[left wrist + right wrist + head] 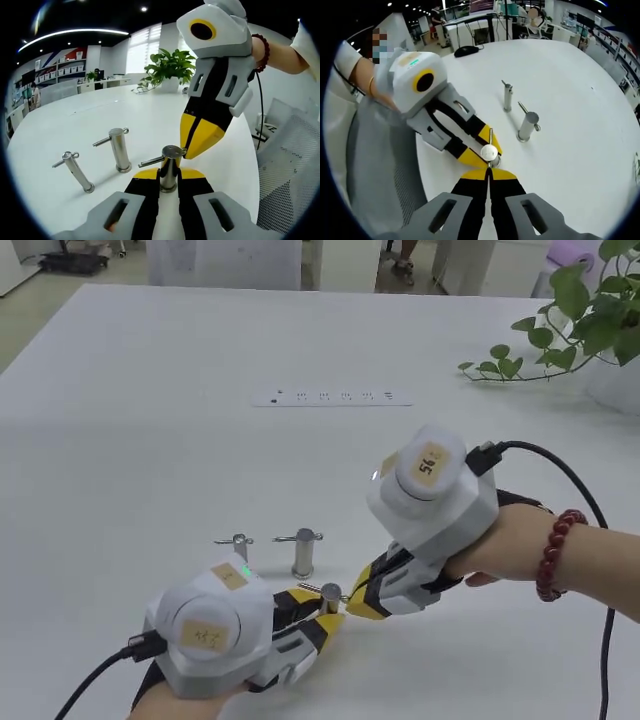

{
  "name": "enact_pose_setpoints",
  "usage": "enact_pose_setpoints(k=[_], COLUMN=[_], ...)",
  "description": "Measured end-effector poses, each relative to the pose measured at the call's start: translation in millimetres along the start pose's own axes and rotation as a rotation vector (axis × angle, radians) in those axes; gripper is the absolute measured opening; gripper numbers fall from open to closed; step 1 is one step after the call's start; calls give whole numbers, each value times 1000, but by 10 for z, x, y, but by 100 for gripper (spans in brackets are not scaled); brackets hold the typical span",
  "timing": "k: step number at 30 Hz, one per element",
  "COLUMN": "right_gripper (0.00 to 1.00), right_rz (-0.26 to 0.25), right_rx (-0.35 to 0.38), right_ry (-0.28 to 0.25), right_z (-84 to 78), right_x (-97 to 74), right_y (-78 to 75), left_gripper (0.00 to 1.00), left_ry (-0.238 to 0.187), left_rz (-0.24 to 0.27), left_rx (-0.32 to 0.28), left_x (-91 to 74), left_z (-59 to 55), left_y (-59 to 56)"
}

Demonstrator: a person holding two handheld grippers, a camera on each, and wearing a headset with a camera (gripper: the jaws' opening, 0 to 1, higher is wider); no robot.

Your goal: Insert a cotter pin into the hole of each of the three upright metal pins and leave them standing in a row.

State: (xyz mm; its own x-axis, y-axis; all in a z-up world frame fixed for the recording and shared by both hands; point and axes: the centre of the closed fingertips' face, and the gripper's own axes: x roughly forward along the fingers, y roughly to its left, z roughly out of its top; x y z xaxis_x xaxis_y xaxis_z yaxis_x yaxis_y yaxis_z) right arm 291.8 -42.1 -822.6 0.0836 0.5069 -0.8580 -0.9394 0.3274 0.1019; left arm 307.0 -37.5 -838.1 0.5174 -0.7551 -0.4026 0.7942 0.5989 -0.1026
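The white table (150,440) gave you plenty of bare room. It ran open behind the work all the way back to the power strip (332,397), and a leafy plant (585,310) sat well off at the far right corner. The squeeze was on your own side. In the right gripper view the table's edge passed close beside your hands, with a grey mesh chair (380,165) just past it.

Your left gripper (318,608) came in from the lower left. Its jaws were clamped on the shaft of the near metal pin (331,594), one on each side, low by the base. Your right gripper (352,602) met it from the right, tip to tip. Its jaws were squeezed together on the loop end of the near cotter pin (150,161), right at the pin's head.

All three metal pins stood upright with their long axes vertical. In the head view they made a slanted row from far left to near right. The middle metal pin (303,556) stood just beyond your grippers, and the far metal pin (240,546), the slimmest, stood to its left, apart from it.

Each cotter lay flat, crosswise through its pin's head. The middle cotter pin (290,537) pointed its legs left and had its loop on the right. The far cotter pin (226,540) also reached left. The near one poked its legs out away from your right gripper.
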Motion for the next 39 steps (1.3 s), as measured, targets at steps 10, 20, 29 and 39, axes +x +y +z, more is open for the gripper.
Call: enact_pose_setpoints(k=[10, 20, 29, 39], right_gripper=[9, 20, 28, 29], right_rz=[2, -10, -43, -52], right_rx=[22, 55, 73, 106], right_ry=[-22, -61, -137, -186], right_z=[20, 75, 209, 299], right_x=[7, -8, -43, -32], right_y=[9, 4, -18, 15], left_gripper=[12, 24, 34, 44], left_ry=[4, 25, 8, -9], left_rz=[20, 37, 3, -68], left_rx=[10, 5, -14, 3], left_x=[12, -5, -144, -313], left_z=[7, -27, 26, 67], left_y=[-3, 55, 106, 4])
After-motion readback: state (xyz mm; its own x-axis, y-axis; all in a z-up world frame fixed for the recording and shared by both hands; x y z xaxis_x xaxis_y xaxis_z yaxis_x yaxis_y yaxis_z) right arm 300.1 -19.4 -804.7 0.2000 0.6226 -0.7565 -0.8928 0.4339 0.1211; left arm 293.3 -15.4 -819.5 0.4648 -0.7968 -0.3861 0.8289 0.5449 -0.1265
